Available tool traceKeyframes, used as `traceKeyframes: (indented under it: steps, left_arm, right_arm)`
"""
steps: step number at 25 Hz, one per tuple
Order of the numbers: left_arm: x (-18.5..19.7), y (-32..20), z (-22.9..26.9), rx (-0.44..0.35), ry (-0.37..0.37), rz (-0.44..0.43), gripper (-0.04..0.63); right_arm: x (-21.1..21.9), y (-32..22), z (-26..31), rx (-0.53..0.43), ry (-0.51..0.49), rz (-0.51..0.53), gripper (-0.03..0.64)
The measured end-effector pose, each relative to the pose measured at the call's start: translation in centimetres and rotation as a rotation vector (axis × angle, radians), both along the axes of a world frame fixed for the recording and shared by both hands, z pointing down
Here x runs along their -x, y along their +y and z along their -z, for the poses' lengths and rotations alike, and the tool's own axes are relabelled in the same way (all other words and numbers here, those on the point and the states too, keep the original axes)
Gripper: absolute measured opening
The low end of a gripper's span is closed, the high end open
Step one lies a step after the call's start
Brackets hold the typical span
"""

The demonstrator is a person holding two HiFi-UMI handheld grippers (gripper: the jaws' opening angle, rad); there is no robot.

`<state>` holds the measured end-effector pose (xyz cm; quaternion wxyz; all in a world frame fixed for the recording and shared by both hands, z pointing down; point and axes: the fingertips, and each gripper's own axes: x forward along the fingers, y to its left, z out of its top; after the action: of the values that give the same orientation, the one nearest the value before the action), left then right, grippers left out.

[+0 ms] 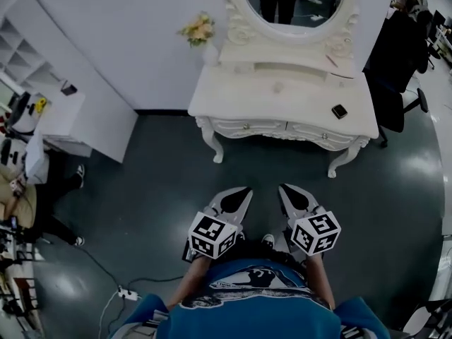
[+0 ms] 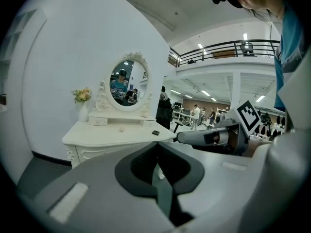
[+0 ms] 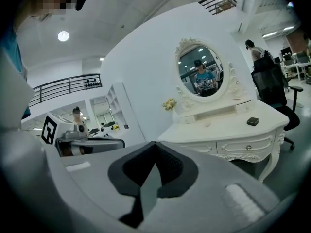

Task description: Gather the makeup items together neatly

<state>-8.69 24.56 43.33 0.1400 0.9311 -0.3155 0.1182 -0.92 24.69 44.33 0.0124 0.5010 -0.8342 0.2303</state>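
Note:
A white dressing table (image 1: pixel 282 111) with an oval mirror (image 1: pixel 293 2) stands ahead of me across dark floor. On its top lie a small black makeup case (image 1: pixel 340 111) near the right end and a small pale round item (image 1: pixel 278 87) at the middle. The case (image 3: pixel 252 122) and the table (image 3: pixel 228 127) also show in the right gripper view, and the case (image 2: pixel 155 132) in the left gripper view. My left gripper (image 1: pixel 246 189) and right gripper (image 1: pixel 282 187) are side by side near my waist, well short of the table. Both are shut and hold nothing.
A vase of flowers (image 1: pixel 198 29) stands at the table's back left. A white shelf unit (image 1: pixel 63 111) is at the left. A black office chair (image 1: pixel 395 69) is at the table's right. A cable with a power strip (image 1: pixel 127 293) lies on the floor at the left.

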Motion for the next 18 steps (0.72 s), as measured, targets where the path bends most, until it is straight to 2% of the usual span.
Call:
traceKeyframes:
  steps: [11,18]
  left_arm:
    - [-1.4,-0.2,0.6,-0.017,0.015,0.011,0.012]
    - [-3.5,1.2,-1.0,0.018,0.001,0.015,0.012]
  right_arm:
    - [-1.6,0.2,0.4,-0.008,0.059,0.007,0.003]
    - [-3.8,1.8,-1.1,0.010,0.088,0.010,0.003]
